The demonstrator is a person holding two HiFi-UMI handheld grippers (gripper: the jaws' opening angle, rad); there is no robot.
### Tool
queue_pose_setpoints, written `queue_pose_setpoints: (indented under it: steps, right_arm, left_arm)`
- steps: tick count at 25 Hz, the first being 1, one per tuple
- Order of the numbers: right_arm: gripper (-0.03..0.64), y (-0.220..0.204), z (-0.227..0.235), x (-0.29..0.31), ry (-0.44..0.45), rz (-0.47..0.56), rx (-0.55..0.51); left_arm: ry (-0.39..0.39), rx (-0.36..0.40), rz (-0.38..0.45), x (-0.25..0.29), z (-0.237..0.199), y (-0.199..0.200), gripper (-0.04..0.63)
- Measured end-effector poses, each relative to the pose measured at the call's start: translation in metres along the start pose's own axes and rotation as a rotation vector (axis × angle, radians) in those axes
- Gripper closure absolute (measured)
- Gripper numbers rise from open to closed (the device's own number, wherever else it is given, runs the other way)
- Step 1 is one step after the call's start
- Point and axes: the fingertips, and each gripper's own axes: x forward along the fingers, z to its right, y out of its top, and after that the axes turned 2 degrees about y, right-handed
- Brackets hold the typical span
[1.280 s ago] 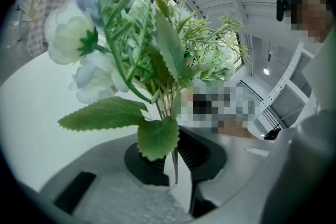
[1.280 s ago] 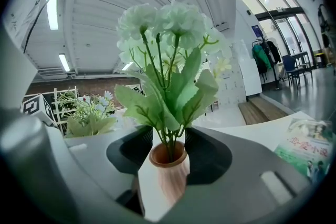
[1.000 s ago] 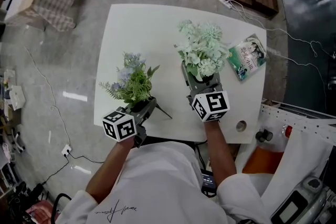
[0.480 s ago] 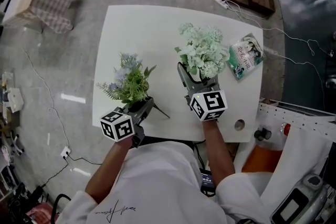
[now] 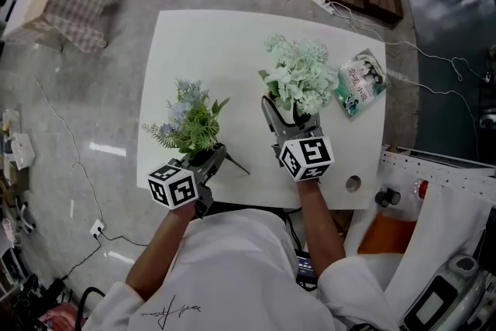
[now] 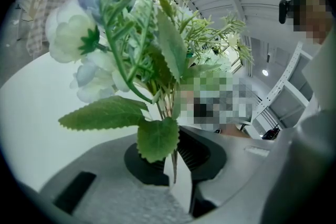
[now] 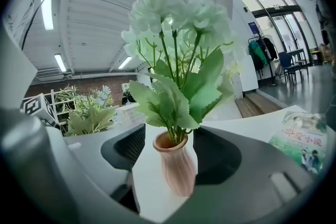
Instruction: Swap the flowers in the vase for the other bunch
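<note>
Table [image 5: 217, 35]: a white square top that fills the middle of the head view, with a grey floor around it.
Pale green bunch [image 5: 301, 74]: it stands in the vase, right of the table's centre. Its stems rise straight up and its blooms fill the upper middle of the right gripper view [image 7: 181, 23].
Blue and green bunch [image 5: 192, 120]: it is left of centre and well apart from the vase. It leans toward the top of the frame from the left gripper.
Booklet [image 5: 359, 83]: it lies flat near the table's right edge, just beside the pale blooms.
Right gripper [image 5: 293, 118]: its jaws have just been opening and now stand wide. The vase sits between them with a gap on each side, so nothing is gripped.
Left gripper [image 5: 213, 159]: it is clamped on the thin stems of the blue and green bunch, low in its own view [image 6: 176, 165].
Vase [image 7: 177, 165]: small, pinkish and ribbed. It stands upright on the table, at the lower centre of the right gripper view.
Key relation: the vase is straight ahead of the right gripper, and its long axis is vertical. The right hand is much the nearer. The left hand's bunch would have to travel rightward across the frame to reach the vase's mouth, which is now filled.
</note>
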Motion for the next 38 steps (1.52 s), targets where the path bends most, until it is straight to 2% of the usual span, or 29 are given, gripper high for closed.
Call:
queue_pose_setpoints:
  steps: [21,38]
  right_arm:
    - [0.384,0.006,-0.009,-0.026,-0.03,0.014,0.04]
    - [0.454,0.023,-0.016,-0.055,-0.071,0.05,0.035]
  left_arm:
    - [-0.051,0.02,-0.008,0.002,0.011,0.008,0.561]
    - [-0.109,0.031,0.007,-0.003,0.023,0.018,0.56]
